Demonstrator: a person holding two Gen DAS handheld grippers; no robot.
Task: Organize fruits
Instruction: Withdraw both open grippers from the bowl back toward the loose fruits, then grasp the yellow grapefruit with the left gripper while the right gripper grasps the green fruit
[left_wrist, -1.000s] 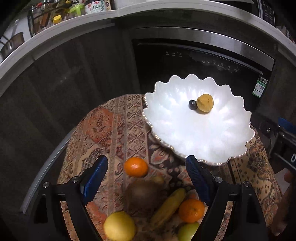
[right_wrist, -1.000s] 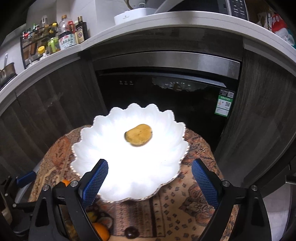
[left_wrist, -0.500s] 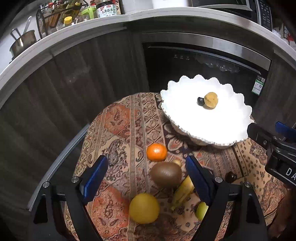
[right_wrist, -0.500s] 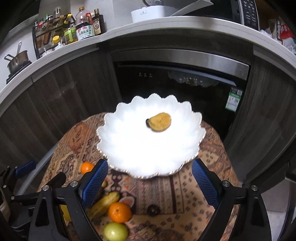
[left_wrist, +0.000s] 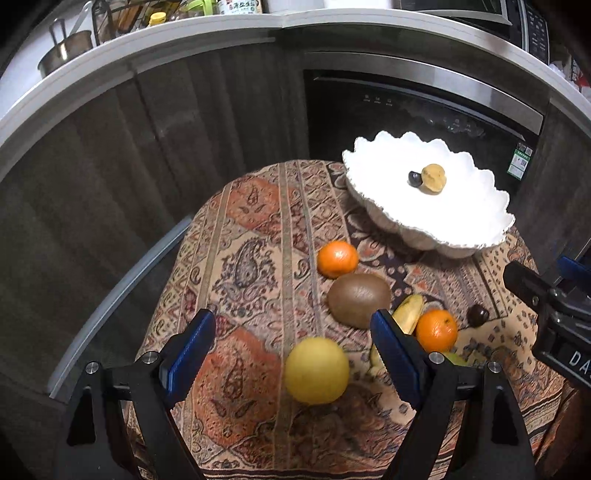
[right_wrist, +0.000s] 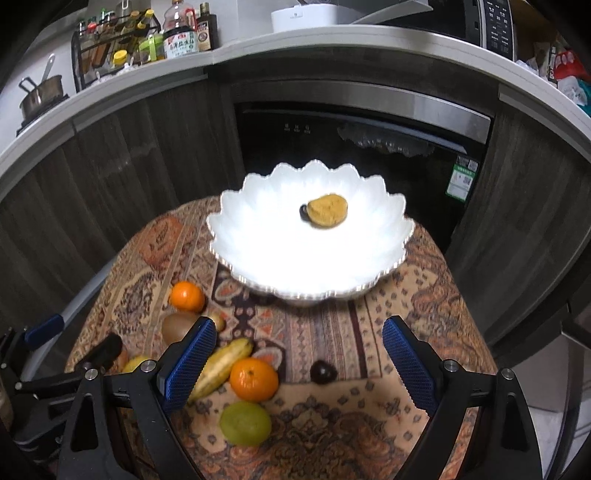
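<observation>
A white scalloped bowl (left_wrist: 461, 221) (right_wrist: 258, 243) stands at the far side of the small patterned table and holds a yellow-brown fruit (left_wrist: 433, 178) (right_wrist: 328, 210) and a small dark fruit (left_wrist: 414, 178). On the cloth lie two oranges (left_wrist: 337, 258) (right_wrist: 254, 379), a kiwi (left_wrist: 358, 300), a banana (right_wrist: 221, 367), a yellow round fruit (left_wrist: 317, 370), a green fruit (right_wrist: 245, 423) and a dark plum (right_wrist: 323, 372). My left gripper (left_wrist: 291, 354) is open above the yellow fruit. My right gripper (right_wrist: 299, 362) is open and empty above the plum and orange.
The table (left_wrist: 236, 236) is covered by a paisley cloth. Dark cabinets and a black built-in oven (right_wrist: 362, 147) stand behind it. A countertop with bottles (right_wrist: 177, 37) and a pot (right_wrist: 40, 96) runs above.
Both grippers have drawn back and up from the bowl. The bowl now looks smaller and farther, and more loose fruit shows in both views. Both stay open.
</observation>
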